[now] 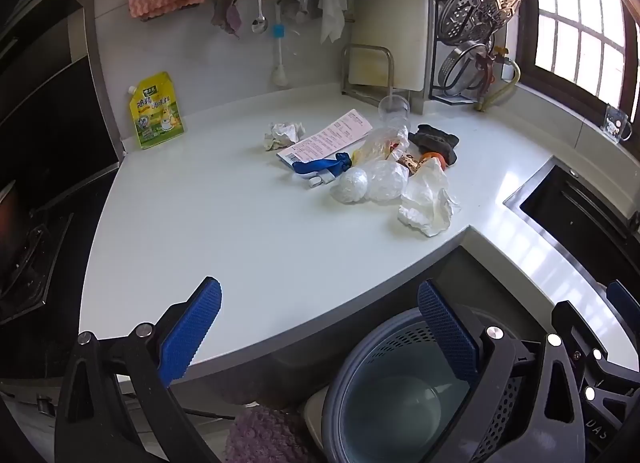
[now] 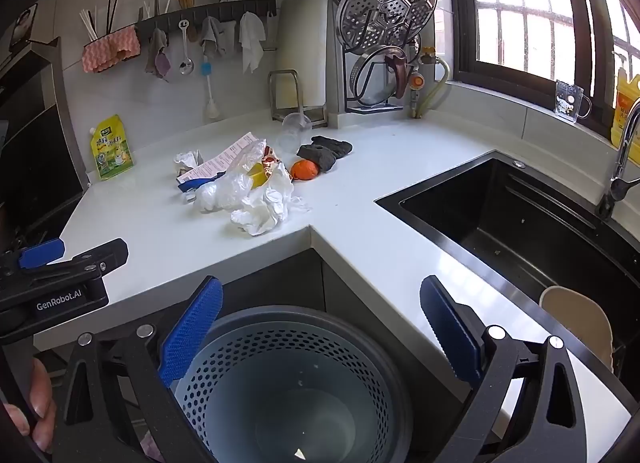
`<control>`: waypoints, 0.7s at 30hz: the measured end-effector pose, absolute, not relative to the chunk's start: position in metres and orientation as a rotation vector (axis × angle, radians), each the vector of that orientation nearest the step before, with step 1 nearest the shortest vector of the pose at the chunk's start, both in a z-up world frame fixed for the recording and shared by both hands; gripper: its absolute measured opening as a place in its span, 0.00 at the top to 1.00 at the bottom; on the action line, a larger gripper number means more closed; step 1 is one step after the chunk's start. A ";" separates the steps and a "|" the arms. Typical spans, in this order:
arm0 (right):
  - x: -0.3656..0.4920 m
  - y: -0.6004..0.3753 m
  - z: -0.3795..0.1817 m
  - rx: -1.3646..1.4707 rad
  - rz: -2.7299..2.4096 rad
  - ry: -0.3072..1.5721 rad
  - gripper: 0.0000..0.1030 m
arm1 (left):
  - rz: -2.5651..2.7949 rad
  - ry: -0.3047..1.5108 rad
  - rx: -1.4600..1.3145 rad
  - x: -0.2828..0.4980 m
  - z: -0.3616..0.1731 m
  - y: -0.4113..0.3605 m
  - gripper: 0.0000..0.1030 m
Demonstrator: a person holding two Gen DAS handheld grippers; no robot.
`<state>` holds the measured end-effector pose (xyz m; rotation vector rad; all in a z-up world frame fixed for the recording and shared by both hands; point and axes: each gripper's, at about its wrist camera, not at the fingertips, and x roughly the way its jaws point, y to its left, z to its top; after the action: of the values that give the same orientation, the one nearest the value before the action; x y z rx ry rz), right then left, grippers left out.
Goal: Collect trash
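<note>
A pile of trash lies on the white counter [image 1: 200,223]: crumpled white plastic [image 1: 428,199], a clear bag [image 1: 386,181], a white ball [image 1: 352,185], a blue strap [image 1: 320,165], a printed paper slip [image 1: 328,137], a crumpled tissue [image 1: 282,135], a clear cup [image 1: 394,109], an orange piece [image 2: 304,170] and a dark cloth [image 1: 436,141]. A grey perforated bin [image 2: 296,387] stands on the floor below the counter edge. My left gripper [image 1: 320,327] is open and empty, near the counter's front edge. My right gripper [image 2: 320,327] is open and empty above the bin.
A black sink [image 2: 520,223] with a tap [image 2: 620,167] sits at the right. A yellow pouch [image 1: 156,111] leans on the back wall. A pot-lid rack [image 2: 384,43] and a cutting-board stand [image 1: 372,71] are at the back. A stove [image 1: 24,255] is at the left.
</note>
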<state>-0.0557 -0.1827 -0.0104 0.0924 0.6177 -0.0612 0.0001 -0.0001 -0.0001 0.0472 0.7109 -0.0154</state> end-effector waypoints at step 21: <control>-0.061 -0.179 -0.008 0.091 -0.056 0.611 0.08 | 0.004 0.694 0.055 -0.008 0.004 0.004 0.06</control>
<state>-0.0610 -0.1793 -0.0078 0.0913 0.6115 -0.0557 -0.0082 0.0038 0.0039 0.0553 0.6940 0.0043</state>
